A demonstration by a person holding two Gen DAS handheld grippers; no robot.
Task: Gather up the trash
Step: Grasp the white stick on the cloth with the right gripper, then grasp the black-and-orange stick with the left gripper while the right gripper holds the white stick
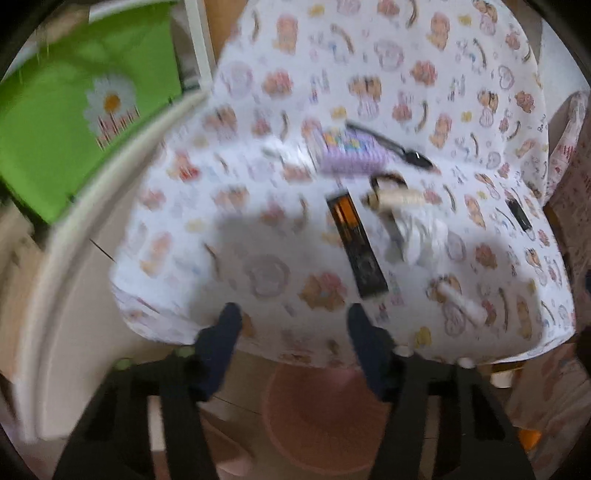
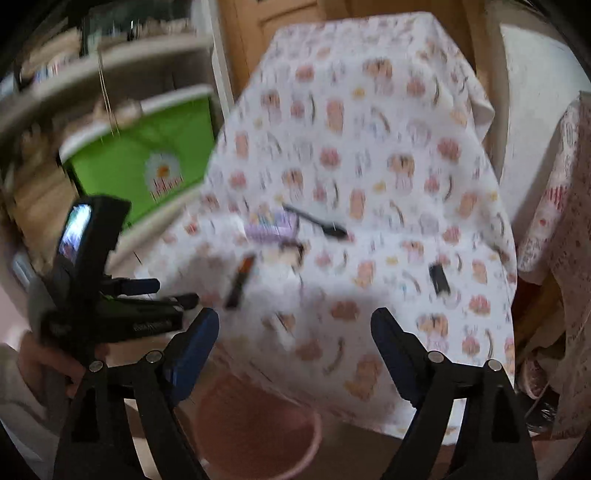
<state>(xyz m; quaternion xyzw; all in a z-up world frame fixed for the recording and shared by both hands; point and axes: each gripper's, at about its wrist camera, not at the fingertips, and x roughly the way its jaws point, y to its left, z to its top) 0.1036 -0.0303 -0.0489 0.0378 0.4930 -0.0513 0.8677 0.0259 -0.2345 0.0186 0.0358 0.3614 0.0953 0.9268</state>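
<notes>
Trash lies on a table with a cartoon-print cloth (image 1: 369, 66): a long black wrapper (image 1: 356, 245), a crumpled white tissue (image 1: 424, 232), a purple packet (image 1: 349, 153), a black plastic spoon (image 1: 399, 146), a small black piece (image 1: 519, 214) and a white roll (image 1: 463, 301). A pink bin (image 1: 314, 417) stands on the floor below the table's near edge. My left gripper (image 1: 291, 325) is open and empty above the bin. My right gripper (image 2: 295, 328) is open and empty over the table's near edge; the wrapper (image 2: 240, 282), spoon (image 2: 317, 223) and bin (image 2: 258, 432) show there, blurred.
A green box with a daisy print (image 1: 92, 110) sits in a white shelf unit (image 1: 48, 280) to the left. The left hand-held gripper (image 2: 96, 295) shows in the right wrist view. A patterned cloth (image 2: 554, 229) hangs at the right. A wooden door (image 2: 266, 22) is behind.
</notes>
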